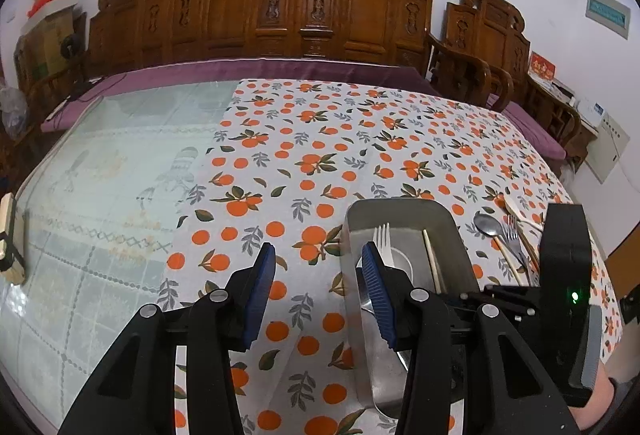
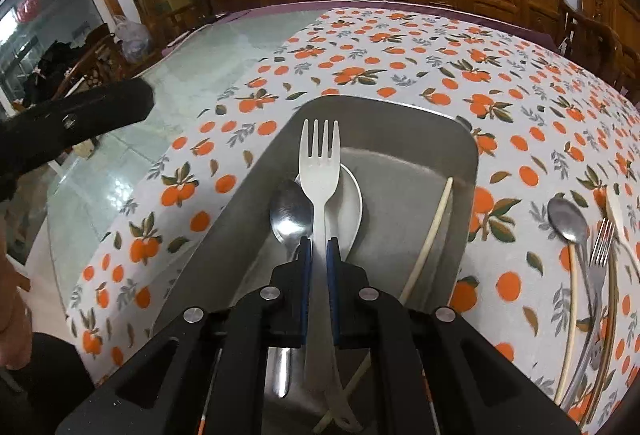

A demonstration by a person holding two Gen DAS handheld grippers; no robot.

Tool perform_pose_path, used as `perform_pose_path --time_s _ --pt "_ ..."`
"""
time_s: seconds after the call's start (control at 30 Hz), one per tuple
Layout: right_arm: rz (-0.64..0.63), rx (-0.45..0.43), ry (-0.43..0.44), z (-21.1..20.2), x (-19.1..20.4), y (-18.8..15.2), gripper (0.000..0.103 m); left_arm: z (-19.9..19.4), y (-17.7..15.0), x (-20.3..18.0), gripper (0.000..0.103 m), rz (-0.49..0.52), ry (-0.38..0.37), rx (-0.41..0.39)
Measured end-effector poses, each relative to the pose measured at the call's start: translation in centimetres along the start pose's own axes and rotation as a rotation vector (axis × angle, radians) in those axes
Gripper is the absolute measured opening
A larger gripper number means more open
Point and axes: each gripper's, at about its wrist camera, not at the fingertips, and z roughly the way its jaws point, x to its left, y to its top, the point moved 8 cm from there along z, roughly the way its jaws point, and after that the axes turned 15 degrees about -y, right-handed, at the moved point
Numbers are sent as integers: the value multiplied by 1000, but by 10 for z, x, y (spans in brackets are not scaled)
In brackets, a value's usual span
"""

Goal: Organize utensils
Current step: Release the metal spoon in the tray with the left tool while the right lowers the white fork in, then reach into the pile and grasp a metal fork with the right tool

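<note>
Pinching the white plastic fork (image 2: 320, 171) mid-handle, right gripper (image 2: 319, 255) is clamped tight — light, bendy, slick. Left gripper (image 1: 318, 275) hangs empty, jaws apart.

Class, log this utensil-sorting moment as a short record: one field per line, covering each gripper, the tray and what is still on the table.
left gripper: open, empty, beside the tray
right gripper: shut on white plastic fork, over the tray
metal tray: holds a metal spoon, a white spoon, one chopstick
tablecloth: a loose spoon, a metal fork, chopsticks right of the tray
</note>
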Motion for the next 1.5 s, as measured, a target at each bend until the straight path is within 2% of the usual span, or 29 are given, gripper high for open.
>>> perform_pose_path --time_s 0.03,0.13,0.23,0.33,0.5,0.57,0.73,1.0,1.27,1.5 --pt "2 3 -1 1 -1 1 11 0 0 -1 47 3 -1 2" --pt "6 -6 -3 0 -7 2 30 2 -1 -4 48 11 -1 5" --pt "25 -25 16 -9 -17 2 31 2 0 -8 59 17 -2 2" --pt "26 -54 20 -23 -26 3 31 4 -2 -14 62 23 -10 2" --pt "17 -121 -4 -63 -57 -1 31 8 -2 -32 74 41 -31 -4" --pt "19 -136 -21 -76 -74 -4 31 11 -1 -43 84 50 -46 1" --pt "41 -147 -82 -101 -126 -23 31 16 -3 -73 85 79 -70 5" --pt "109 -117 -167 -109 -193 -63 31 32 -21 -123 85 133 -108 41" --pt "128 -64 -177 -88 -210 -88 31 46 -38 -165 85 198 -125 64" --pt "105 -10 -185 -52 -208 -87 31 58 -51 -186 85 239 -128 91"
